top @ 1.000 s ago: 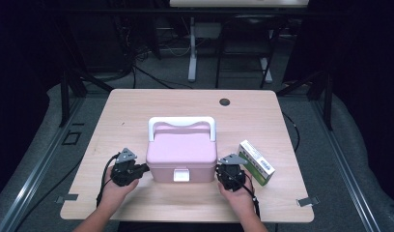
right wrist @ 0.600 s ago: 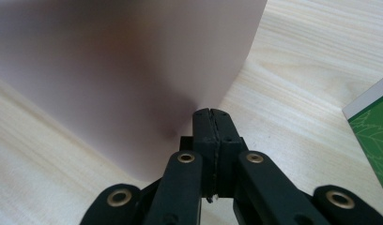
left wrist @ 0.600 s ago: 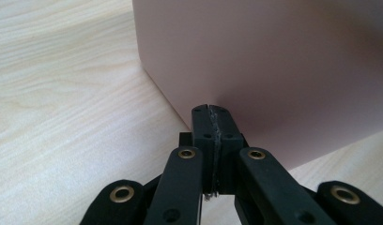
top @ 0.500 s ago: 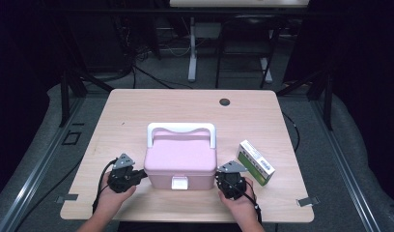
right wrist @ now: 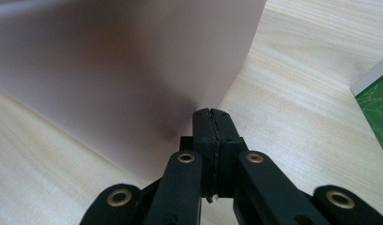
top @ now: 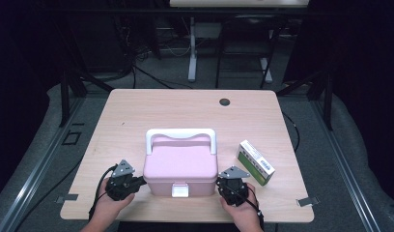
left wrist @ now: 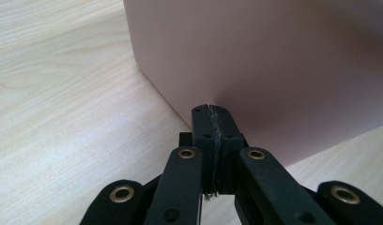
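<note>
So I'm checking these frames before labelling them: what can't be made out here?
- Inside of the pink box: lid shut, high view.
- Print on the green-and-white carton: too small, high view; cut by the edge in the right gripper view.
- Whether the left gripper or right gripper touches the box: unclear.

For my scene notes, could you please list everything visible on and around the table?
storage box: one, pink with a white handle and white front latch, near middle of the table.
carton: one, green and white, right of the box.
table: one, light wood, with a dark round hole near the far edge.
left tongs: one, black, shut, at the box's left front corner.
right tongs: one, black, shut, at the box's right front corner.
hands: two, at the near edge.
</note>
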